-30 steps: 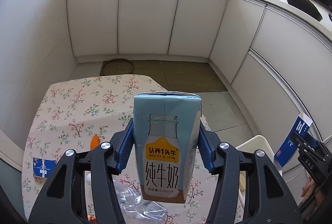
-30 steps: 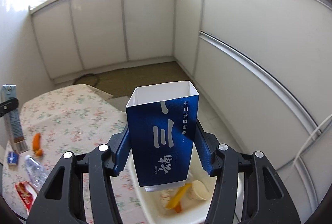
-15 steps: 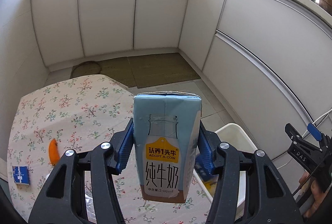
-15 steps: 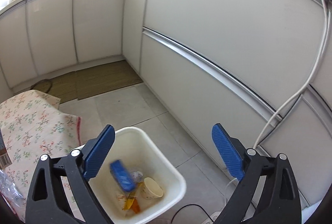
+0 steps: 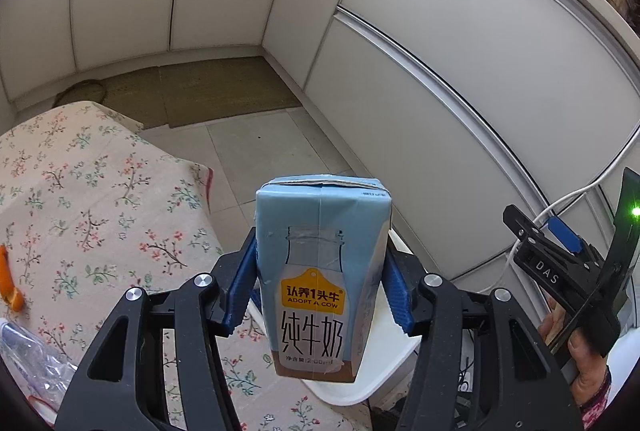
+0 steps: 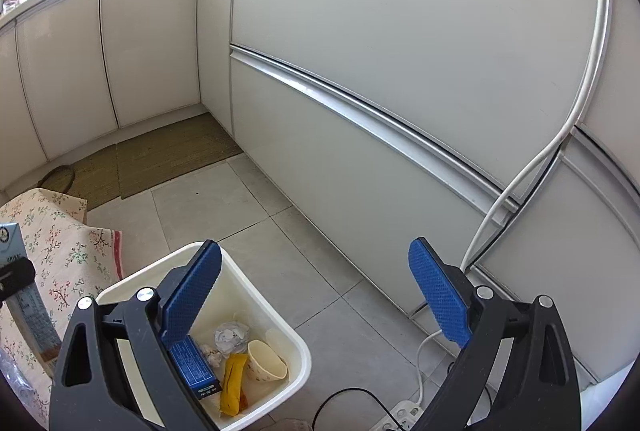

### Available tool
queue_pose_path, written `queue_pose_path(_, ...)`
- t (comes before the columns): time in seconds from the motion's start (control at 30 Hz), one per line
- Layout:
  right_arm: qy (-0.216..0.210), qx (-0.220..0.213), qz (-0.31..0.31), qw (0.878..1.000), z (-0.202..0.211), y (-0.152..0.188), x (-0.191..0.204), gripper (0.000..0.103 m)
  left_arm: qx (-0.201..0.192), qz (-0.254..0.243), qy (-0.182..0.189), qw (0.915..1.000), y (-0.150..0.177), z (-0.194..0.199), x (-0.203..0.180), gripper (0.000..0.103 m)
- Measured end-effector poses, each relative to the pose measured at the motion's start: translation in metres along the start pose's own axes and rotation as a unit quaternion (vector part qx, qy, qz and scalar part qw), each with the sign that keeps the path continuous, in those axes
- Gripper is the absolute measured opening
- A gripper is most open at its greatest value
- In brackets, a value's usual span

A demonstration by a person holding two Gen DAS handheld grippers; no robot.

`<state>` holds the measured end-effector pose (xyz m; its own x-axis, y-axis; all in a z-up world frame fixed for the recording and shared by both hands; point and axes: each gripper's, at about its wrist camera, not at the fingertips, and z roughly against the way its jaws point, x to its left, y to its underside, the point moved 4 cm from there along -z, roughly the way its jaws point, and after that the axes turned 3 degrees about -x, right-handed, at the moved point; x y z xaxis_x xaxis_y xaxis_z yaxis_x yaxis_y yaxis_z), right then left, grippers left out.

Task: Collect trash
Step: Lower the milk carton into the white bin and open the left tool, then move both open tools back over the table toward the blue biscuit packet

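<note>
My left gripper is shut on a light-blue milk carton, held upright above the near rim of the white bin. In the right wrist view the same carton shows at the far left edge. My right gripper stands wide open with nothing between its blue pads, above and to the right of the white trash bin. Inside the bin lie a dark-blue carton, a paper cup, crumpled paper and a yellow wrapper.
The floral-cloth table stands left of the bin, with an orange peel and a clear plastic bottle on it. White cabinets run along the right. A white cable drops to a power strip on the floor.
My right gripper opened and the dark-blue carton dropped into the bin. Both grippers swung right toward the bin; the left one, still holding the milk carton, came down over the bin's edge.
</note>
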<state>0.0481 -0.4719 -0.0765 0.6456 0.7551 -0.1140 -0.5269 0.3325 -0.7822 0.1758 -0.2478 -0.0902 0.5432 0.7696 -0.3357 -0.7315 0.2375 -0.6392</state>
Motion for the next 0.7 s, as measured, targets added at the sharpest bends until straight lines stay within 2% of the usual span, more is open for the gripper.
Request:
queue_pose_path(0.07, 0.002, 0.002, -0.001, 1.0, -0.001, 0.001, -0.002, 0.092, 0.006, -0.003, 0.015, 0.9999, 0.003, -0.004, -0.006, 0.054)
queue_pose_path(0.1, 0.002, 0.001, -0.002, 1.0, 0.0, 0.0, -0.002, 0.092, 0.007, -0.002, 0.016, 0.9998, 0.003, -0.005, -0.006, 0.058)
queue_pose_path(0.13, 0.003, -0.001, -0.003, 1.0, 0.0, 0.0, -0.003, 0.092, 0.007, 0.0, 0.016, 0.9999, 0.004, -0.005, -0.007, 0.068)
queue_pose_path(0.17, 0.004, -0.003, -0.005, 1.0, 0.001, -0.001, -0.004, 0.092, 0.004, 0.001, 0.015, 0.9999, 0.004, -0.004, -0.007, 0.069)
queue_pose_path(0.4, -0.001, -0.002, -0.005, 1.0, 0.0, -0.001, -0.002, 0.092, -0.002, -0.003, -0.008, 1.0, 0.002, -0.001, -0.001, 0.069)
queue_pose_path(0.7, -0.026, -0.004, 0.01, 1.0, 0.007, -0.004, 0.024, 0.092, -0.01, -0.026, -0.061, 0.9978, 0.003, 0.011, 0.006, 0.072)
